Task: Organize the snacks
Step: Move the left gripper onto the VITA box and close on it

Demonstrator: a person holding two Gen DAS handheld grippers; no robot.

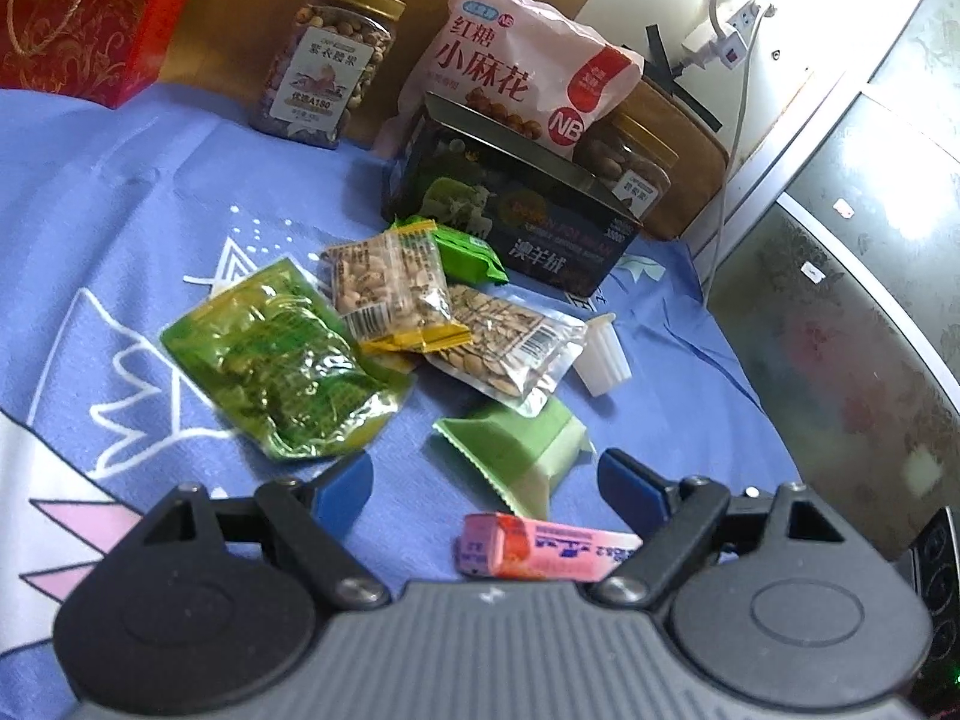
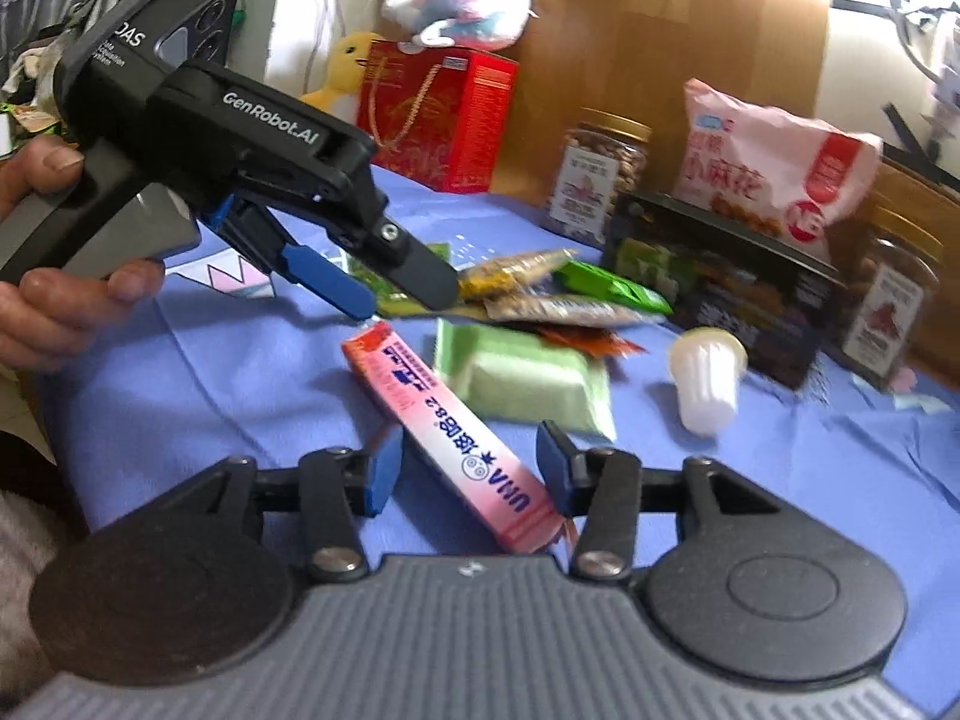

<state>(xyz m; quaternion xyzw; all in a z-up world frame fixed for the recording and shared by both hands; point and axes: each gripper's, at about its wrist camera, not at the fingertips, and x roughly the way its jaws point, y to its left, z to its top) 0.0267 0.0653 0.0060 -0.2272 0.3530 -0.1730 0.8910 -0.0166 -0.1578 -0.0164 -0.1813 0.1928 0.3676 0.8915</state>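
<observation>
While right jaws gape, pink carton [image 2: 456,426] lies loose between.

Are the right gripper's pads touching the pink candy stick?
Apart. In the right wrist view the pink candy stick lies between the right gripper, blue cloth showing beside each pad.

Jars of nuts: two [image 1: 327,60] [image 1: 636,165]. Pink bag: one [image 1: 516,60]. Dark box: one [image 1: 510,222]. Red gift box: one [image 2: 438,114]. Pink stick pack: one [image 2: 456,426]. White jelly cup: one [image 2: 708,378]. Plush toys: two [image 2: 462,6] [image 2: 345,69].
</observation>
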